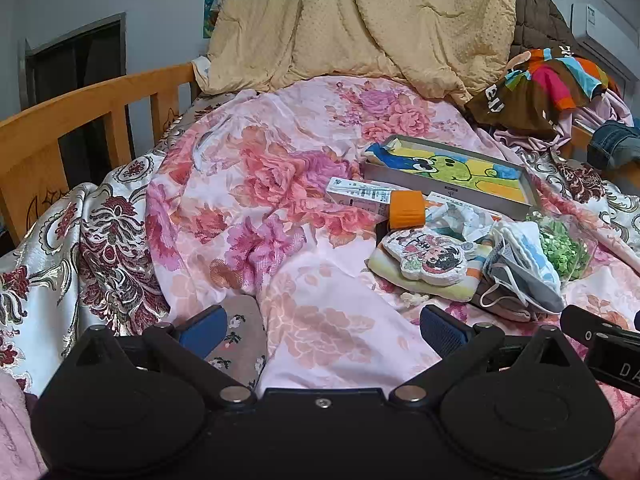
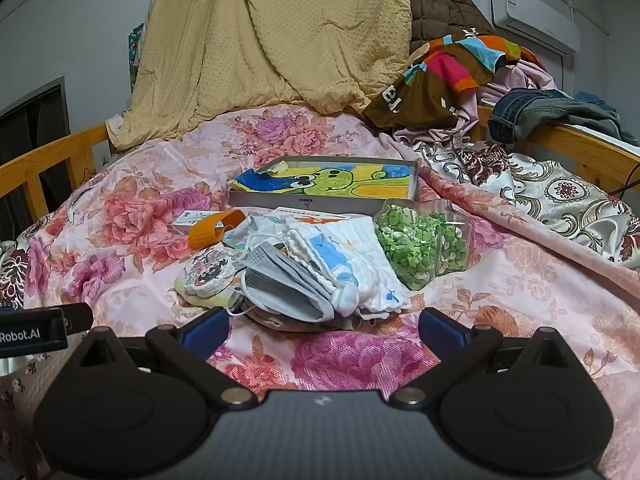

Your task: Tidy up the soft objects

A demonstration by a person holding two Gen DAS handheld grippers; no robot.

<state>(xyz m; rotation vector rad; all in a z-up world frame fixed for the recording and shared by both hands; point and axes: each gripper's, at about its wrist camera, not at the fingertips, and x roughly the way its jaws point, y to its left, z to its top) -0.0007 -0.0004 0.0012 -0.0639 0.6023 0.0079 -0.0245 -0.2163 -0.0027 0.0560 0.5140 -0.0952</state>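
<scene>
Bedding carries clutter; directly ahead of the right tool, held spread and unloaded, face masks should be pinched low.

Bare quilt before piled masks.

The left gripper hangs wide open above the floral bedspread. Ahead to its right lie a cartoon towel in a tray, face masks and an orange cup.
</scene>
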